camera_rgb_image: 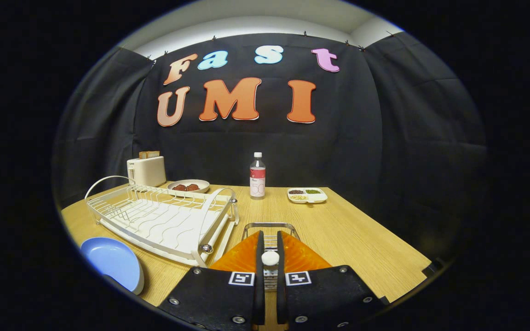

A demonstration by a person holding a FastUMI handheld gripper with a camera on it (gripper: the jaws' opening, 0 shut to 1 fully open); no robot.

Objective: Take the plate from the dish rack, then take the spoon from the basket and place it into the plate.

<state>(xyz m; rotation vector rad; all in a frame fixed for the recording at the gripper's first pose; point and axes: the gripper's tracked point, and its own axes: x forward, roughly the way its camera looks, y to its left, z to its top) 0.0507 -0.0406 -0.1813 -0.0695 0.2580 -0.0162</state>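
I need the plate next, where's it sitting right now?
The blue plate lies on the table, left of the claw, just in front of the rack.

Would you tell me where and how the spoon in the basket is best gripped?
Grip the spoon by its rounded white handle end, which stands up from the basket, coming from above; the gripper's jaws pinch its sides.

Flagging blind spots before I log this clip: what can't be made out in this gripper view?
- White spoon handle: its end shows between the shut fingers; the bowl is hidden below.
- Metal wire basket: its inside is hidden by the fingers and orange pads.
- Round blue plate beside the white wire dish rack: near side cut off by the view's edge.
- White divided tray: contents too small to identify.
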